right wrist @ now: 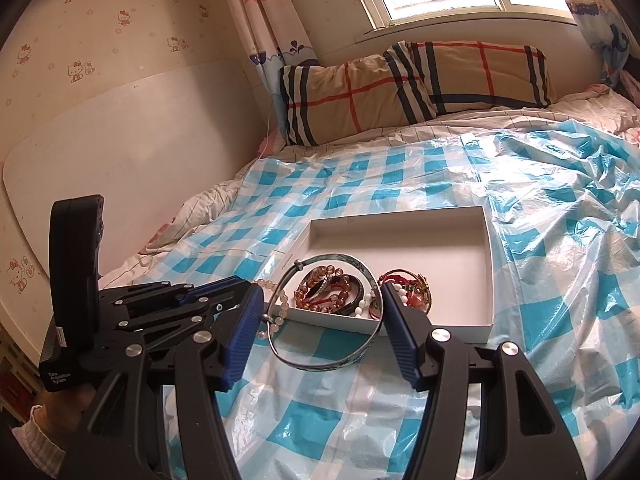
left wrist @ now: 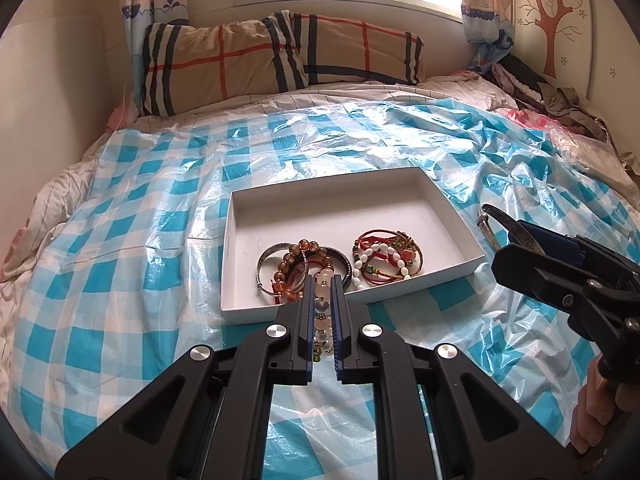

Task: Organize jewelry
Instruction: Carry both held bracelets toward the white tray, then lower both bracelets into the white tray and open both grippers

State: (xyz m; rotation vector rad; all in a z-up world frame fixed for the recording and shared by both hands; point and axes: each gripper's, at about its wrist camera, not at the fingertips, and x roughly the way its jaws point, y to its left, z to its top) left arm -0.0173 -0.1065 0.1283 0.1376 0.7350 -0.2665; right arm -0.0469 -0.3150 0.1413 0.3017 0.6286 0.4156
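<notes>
In the left wrist view my left gripper (left wrist: 323,282) is shut on a pale pink bead bracelet (left wrist: 322,322), held over the near rim of a white shallow box (left wrist: 340,179). The box holds a silver bangle (left wrist: 264,258), amber beads (left wrist: 290,258) and red cord and white bead bracelets (left wrist: 384,260). In the right wrist view my right gripper (right wrist: 320,288) is shut on a wide silver bangle with a blue pattern (right wrist: 320,366), held in front of the box (right wrist: 400,212). The left gripper (right wrist: 236,282) and its bead bracelet (right wrist: 282,308) are at the left. The right gripper (left wrist: 512,240) shows at the right edge.
The box lies on a crinkled blue and white checked plastic sheet (left wrist: 160,208) spread over a bed. A plaid pillow (left wrist: 280,52) lies at the head of the bed under a window. Crumpled clothes (left wrist: 560,96) sit at the far right. A person's hand (right wrist: 60,404) holds the left gripper.
</notes>
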